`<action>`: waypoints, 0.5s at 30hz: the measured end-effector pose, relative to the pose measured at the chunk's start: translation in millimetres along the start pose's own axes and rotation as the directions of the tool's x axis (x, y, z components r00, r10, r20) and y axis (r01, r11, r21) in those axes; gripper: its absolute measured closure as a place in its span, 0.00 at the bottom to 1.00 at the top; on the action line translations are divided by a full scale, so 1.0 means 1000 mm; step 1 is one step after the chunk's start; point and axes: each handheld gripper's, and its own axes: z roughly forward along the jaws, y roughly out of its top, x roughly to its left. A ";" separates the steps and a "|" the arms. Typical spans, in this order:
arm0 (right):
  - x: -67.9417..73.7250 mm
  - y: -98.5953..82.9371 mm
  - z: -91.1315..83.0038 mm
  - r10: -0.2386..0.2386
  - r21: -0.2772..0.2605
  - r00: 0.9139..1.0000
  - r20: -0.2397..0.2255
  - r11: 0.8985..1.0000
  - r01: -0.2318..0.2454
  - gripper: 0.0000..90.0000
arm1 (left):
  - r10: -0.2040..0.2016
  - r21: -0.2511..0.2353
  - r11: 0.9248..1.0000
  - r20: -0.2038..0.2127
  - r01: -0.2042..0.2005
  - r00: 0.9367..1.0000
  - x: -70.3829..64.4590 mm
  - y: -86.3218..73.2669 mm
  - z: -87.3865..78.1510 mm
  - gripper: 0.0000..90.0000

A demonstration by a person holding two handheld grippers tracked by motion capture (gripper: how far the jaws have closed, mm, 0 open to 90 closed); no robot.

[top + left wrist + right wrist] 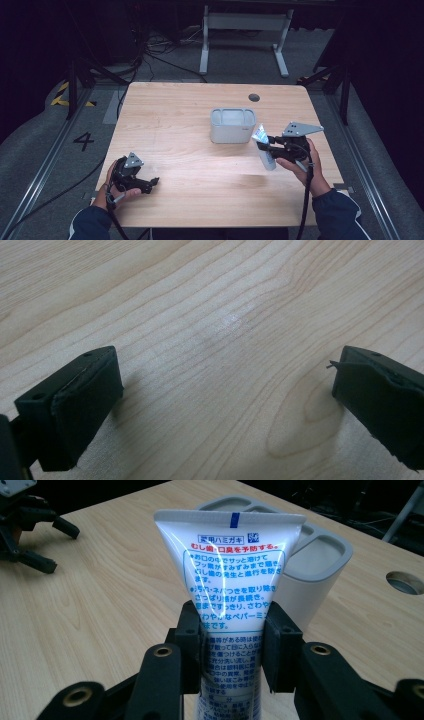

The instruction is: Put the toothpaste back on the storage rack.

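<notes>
Two forearms in dark blue sleeves come in from the bottom of the high view, each hand holding a gripper over a light wooden desk (200,190). On the person's left, the left gripper (150,183) sits low over the near-left part of the desk, its fingers (75,405) spread wide apart with nothing between them — in the left gripper view only bare wood grain lies in the gap.

On the other side, the right gripper (234,647) has its fingers (191,645) clamped on a white toothpaste tube (232,580), one pad against each side of the tube's body. The tube stands roughly upright, its flat crimped end uppermost, printed with blue and red Japanese text. In the high view the right gripper (270,147) holds the tube (264,147) above the desk, just to the right of a grey holder (232,131).

That holder stands near the middle of the desk — a rounded-corner box, open on top and split into compartments; in the right gripper view it (320,565) rises directly behind the tube. A round cable hole (254,97) sits in the desk beyond the holder, towards the far edge.
</notes>
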 end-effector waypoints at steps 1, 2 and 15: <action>0.000 0.001 0.000 0.001 -0.006 1.000 0.002 1.000 -0.001 0.74 | 0.000 0.000 1.000 0.000 0.000 1.000 0.000 0.000 0.000 0.00; 0.000 0.003 0.000 0.000 -0.012 1.000 0.001 1.000 0.000 0.74 | 0.000 0.000 1.000 0.000 0.000 1.000 0.000 0.000 0.000 0.00; 0.005 0.020 0.005 -0.016 -0.059 1.000 -0.006 0.998 0.016 0.74 | 0.000 0.000 1.000 0.000 0.000 1.000 0.000 0.000 0.000 0.00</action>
